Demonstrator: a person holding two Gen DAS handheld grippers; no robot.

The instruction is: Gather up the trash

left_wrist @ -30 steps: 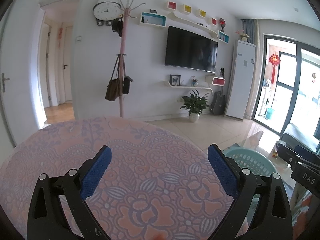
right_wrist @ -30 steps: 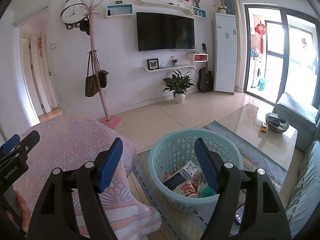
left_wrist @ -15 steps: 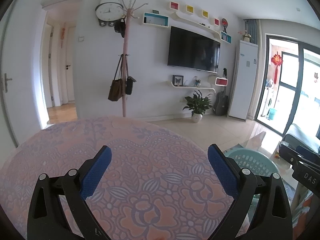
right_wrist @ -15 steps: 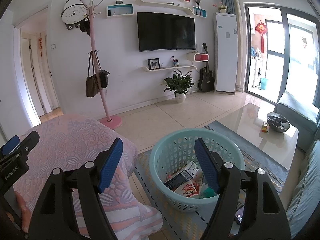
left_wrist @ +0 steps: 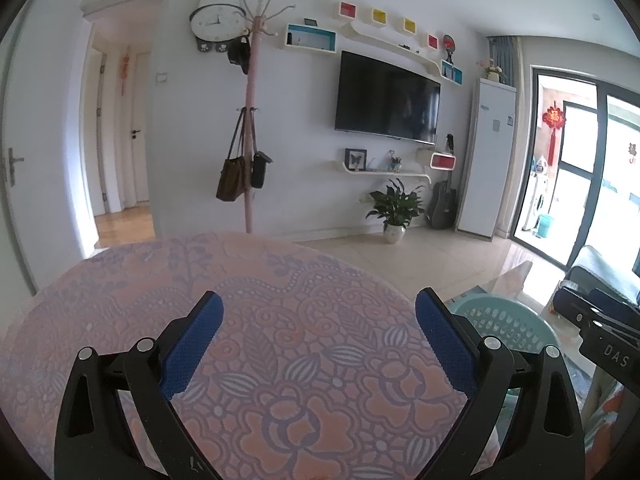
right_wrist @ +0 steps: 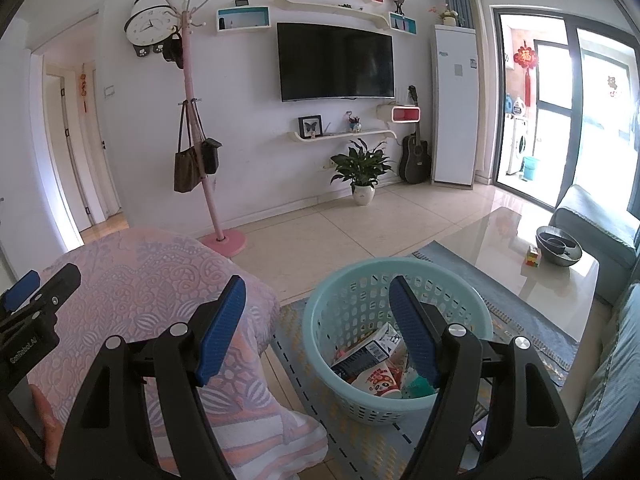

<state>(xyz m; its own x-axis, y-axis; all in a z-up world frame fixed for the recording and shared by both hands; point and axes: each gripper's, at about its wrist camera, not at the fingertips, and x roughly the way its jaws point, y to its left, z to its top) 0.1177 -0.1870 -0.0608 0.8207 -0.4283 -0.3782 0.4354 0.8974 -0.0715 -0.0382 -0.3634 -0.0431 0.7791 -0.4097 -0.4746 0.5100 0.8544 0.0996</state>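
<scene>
A light blue plastic basket [right_wrist: 352, 300] stands on the floor rug to the right of the round table; it also shows in the left wrist view [left_wrist: 508, 316]. Inside lie several pieces of trash [right_wrist: 376, 364]: cartons and wrappers. My right gripper [right_wrist: 318, 316] is open and empty, held above the basket's near left rim. My left gripper [left_wrist: 319, 332] is open and empty above the table's pink flowered cloth [left_wrist: 280, 312]. No trash shows on the cloth. The left gripper also appears at the left edge of the right wrist view [right_wrist: 32, 292].
A pink coat stand [right_wrist: 200, 128] with bags stands behind the table. A glass coffee table [right_wrist: 532, 240] with a dark bowl [right_wrist: 558, 244] is at the right, beside a grey-blue sofa [right_wrist: 600, 220]. A potted plant [right_wrist: 362, 168] and a guitar [right_wrist: 416, 156] stand by the far wall.
Both views have shifted slightly as the grippers drifted a little. Both grippers stay open and empty.
</scene>
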